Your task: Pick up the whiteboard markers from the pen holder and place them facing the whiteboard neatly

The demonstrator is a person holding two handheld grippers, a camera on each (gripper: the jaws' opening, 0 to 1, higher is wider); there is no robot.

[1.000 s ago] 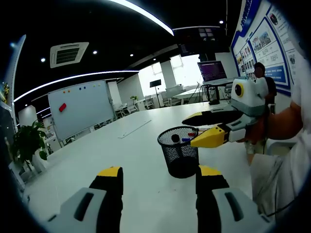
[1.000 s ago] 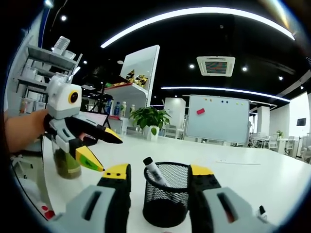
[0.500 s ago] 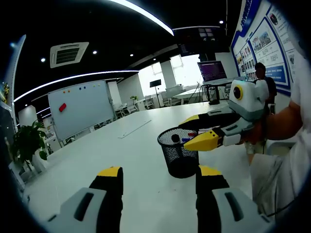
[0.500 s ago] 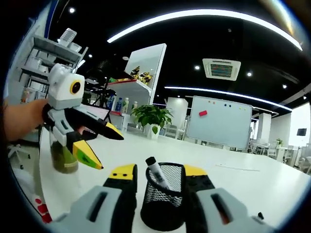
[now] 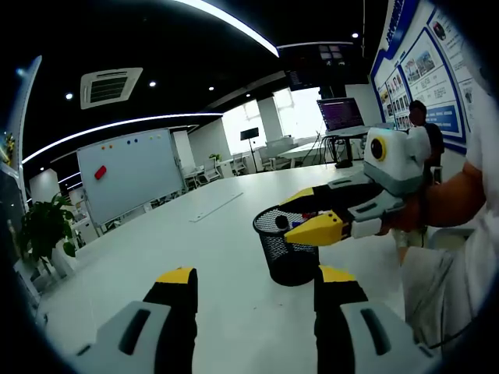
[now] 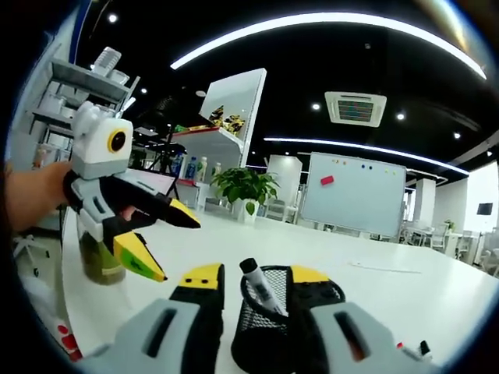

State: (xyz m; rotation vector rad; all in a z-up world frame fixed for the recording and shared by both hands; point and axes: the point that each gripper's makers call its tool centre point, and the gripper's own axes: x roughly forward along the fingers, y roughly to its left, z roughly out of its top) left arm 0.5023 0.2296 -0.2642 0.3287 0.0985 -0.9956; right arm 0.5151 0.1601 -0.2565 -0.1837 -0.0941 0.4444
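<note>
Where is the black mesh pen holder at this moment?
The pen holder stands on the white table, right of centre in the left gripper view, with the open right gripper over its rim. In the right gripper view it sits between that gripper's jaws.

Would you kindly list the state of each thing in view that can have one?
Right tongs: open, tips over the holder's rim, nothing gripped.
Left tongs: open, held off to the side, empty.
Mesh pen holder: upright on the white table, markers inside.
Black-capped whiteboard marker: leaning in the holder, capped.
Whiteboard: standing, mostly blank, with magnets.
Monitor: switched on.
</note>
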